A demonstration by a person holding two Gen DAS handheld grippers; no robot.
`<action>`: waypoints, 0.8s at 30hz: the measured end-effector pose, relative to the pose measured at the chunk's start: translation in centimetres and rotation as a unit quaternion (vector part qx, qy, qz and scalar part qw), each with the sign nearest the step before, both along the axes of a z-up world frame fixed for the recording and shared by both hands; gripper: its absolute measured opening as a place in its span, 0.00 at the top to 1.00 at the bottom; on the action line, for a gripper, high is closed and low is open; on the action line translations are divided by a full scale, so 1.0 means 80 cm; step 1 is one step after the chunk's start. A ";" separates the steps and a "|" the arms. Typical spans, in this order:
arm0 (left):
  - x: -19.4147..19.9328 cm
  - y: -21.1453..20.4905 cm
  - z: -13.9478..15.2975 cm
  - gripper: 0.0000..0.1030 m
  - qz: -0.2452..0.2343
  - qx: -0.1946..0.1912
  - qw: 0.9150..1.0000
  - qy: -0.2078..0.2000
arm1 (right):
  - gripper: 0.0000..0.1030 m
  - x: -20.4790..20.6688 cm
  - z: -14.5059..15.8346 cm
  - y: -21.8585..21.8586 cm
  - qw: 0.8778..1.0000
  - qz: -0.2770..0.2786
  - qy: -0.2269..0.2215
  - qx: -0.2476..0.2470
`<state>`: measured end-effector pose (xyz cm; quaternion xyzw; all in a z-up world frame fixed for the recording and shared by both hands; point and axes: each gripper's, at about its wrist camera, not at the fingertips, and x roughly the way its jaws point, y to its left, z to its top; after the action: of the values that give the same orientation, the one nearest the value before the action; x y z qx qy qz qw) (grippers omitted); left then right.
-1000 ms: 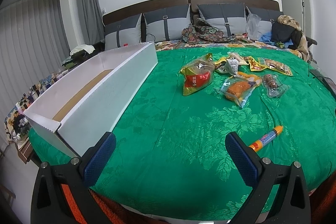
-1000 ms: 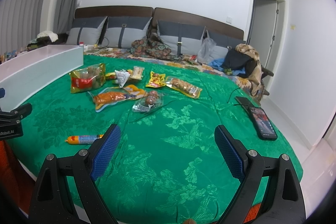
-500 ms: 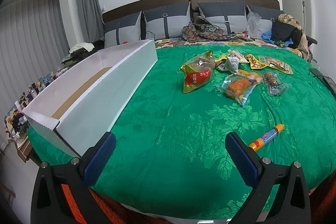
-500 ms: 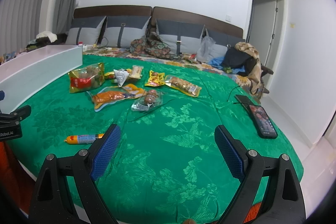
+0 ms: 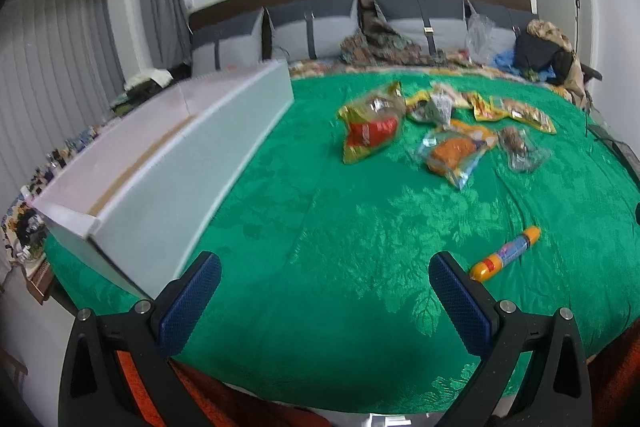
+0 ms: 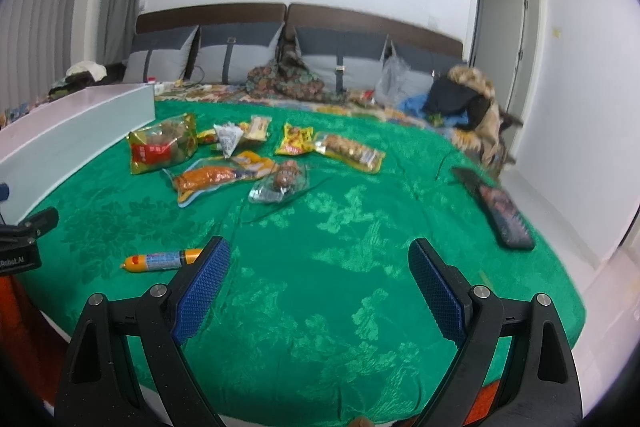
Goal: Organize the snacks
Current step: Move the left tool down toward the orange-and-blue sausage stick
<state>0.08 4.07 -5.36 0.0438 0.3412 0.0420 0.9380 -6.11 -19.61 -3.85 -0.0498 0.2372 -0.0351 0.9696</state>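
Snack packets (image 6: 224, 155) clustered upper centre on green bedspread (image 6: 320, 267), sausage stick (image 5: 505, 253) lower right, white box (image 5: 168, 183) left, left gripper (image 5: 325, 287) and right gripper (image 6: 319, 273) both spread wide, empty.

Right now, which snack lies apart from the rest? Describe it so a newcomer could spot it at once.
Start at the green bedspread and the long white box along one edge. The packets cluster mid-bed; nearer the grippers, alone, lies the sausage stick. It is the only slim tube, orange-ended with a blue printed middle; the rest are flat pouches.
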 end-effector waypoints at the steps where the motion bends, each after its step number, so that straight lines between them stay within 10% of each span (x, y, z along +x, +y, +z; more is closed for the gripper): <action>1: 0.005 0.001 -0.004 0.00 -0.003 -0.003 1.000 0.010 | 0.10 0.006 -0.003 -0.006 1.000 0.000 0.014 0.016; 11: 0.079 0.019 -0.068 0.00 0.001 -0.076 0.987 0.141 | 0.10 0.054 -0.055 -0.070 0.983 -0.050 0.134 0.112; 24: 0.079 0.017 -0.070 0.00 -0.010 -0.062 0.990 0.125 | 0.08 0.063 -0.085 -0.074 0.979 -0.068 0.169 0.088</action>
<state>6.43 5.39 -10.99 -0.0061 0.4570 0.0055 0.8894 -1.08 -25.56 -10.66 0.0463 0.4030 -0.0706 0.9113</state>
